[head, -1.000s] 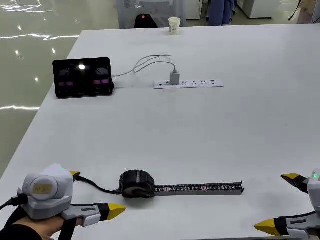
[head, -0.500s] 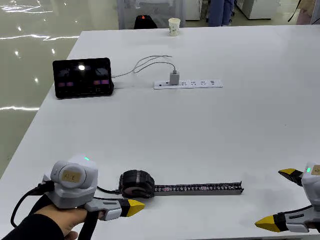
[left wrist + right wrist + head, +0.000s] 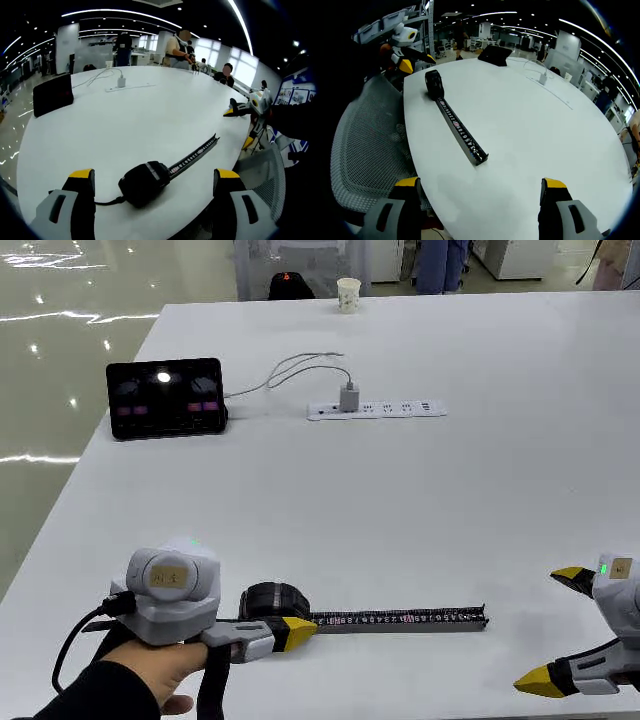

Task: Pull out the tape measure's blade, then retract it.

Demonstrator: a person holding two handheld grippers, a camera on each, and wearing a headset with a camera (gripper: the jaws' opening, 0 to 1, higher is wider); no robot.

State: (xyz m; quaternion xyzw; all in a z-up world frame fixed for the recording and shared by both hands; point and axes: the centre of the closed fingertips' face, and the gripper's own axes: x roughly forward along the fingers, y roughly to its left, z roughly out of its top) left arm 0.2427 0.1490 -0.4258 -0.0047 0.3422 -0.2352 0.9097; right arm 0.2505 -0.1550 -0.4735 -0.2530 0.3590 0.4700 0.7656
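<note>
A black tape measure case [image 3: 272, 600] lies on the white table [image 3: 400, 510] near its front edge. Its blade [image 3: 400, 618] is drawn out to the right and lies flat. My left gripper [image 3: 155, 176] is open, with the case [image 3: 145, 182] between its two yellow-tipped jaws and a gap on each side. In the head view one of its fingertips [image 3: 298, 632] lies just in front of the case. My right gripper [image 3: 550, 628] is open with nothing in it, a short way to the right of the blade's end [image 3: 481, 159].
A dark tablet [image 3: 165, 397] stands at the back left. A white power strip [image 3: 378, 408] with a charger and cable lies mid-table, and a paper cup [image 3: 348, 292] stands at the far edge. A mesh chair [image 3: 365, 150] is beside the table.
My left gripper has moved right from the table's corner until its jaws stand on either side of the tape case. The right gripper has barely shifted. The tape has not moved.
</note>
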